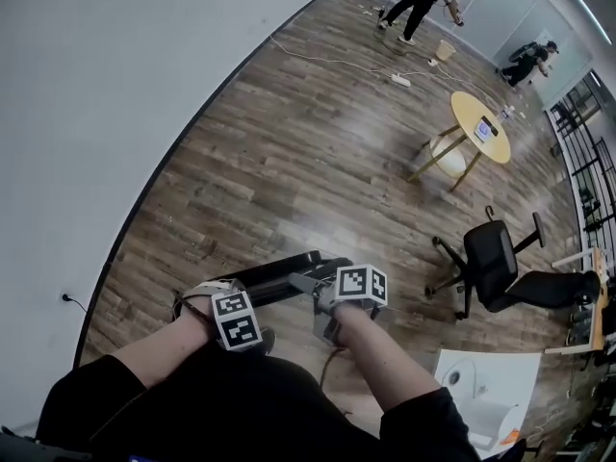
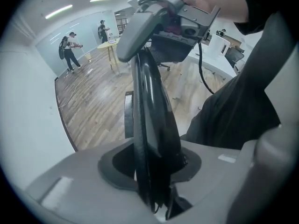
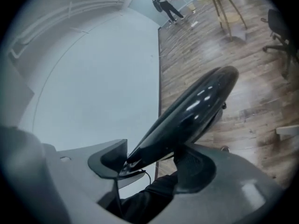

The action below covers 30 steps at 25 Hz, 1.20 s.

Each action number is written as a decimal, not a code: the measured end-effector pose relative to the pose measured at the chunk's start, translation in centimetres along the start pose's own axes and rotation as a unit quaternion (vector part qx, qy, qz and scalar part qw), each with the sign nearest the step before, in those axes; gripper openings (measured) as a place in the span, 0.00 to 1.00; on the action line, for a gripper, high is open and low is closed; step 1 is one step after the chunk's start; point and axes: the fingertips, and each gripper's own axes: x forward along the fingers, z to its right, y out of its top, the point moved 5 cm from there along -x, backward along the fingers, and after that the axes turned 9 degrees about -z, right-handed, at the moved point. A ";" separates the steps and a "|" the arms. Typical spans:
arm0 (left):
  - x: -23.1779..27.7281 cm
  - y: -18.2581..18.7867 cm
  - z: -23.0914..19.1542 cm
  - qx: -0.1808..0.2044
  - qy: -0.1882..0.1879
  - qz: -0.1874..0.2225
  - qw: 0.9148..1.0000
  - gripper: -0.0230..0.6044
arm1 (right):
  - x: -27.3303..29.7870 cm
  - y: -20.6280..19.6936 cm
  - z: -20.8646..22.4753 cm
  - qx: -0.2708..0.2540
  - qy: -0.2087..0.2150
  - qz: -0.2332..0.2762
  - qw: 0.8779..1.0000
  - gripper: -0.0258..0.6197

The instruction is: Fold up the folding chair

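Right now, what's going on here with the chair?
A person works a black folding chair on the wood floor, a hand-held gripper in each hand. The left hand-held gripper is clamped on the chair's thin edge. The right hand-held gripper has its jaws wide apart around a glossy part of it. The chair looks mostly folded.

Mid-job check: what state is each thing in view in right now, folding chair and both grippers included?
folding chair: looks folded, its panels lying together.
left gripper: shut on the folding chair's stacked panels.
right gripper: open wide, with the folding chair's glossy edge between its jaws.
round table: upright on its legs.
office chair: upright, nobody in it.
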 end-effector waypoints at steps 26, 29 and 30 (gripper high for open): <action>-0.3 0.4 -0.6 0.028 -0.065 0.031 0.997 0.33 | -1.3 -0.5 -0.9 -0.790 -0.359 -0.273 0.416 0.45; -0.4 -0.1 -0.7 0.011 -0.061 0.025 0.998 0.32 | 0.3 0.3 -0.3 -0.824 -0.333 -0.281 0.362 0.44; -0.3 -0.3 -0.8 -0.002 -0.060 0.021 0.998 0.31 | 0.8 0.4 0.0 -0.832 -0.321 -0.287 0.349 0.43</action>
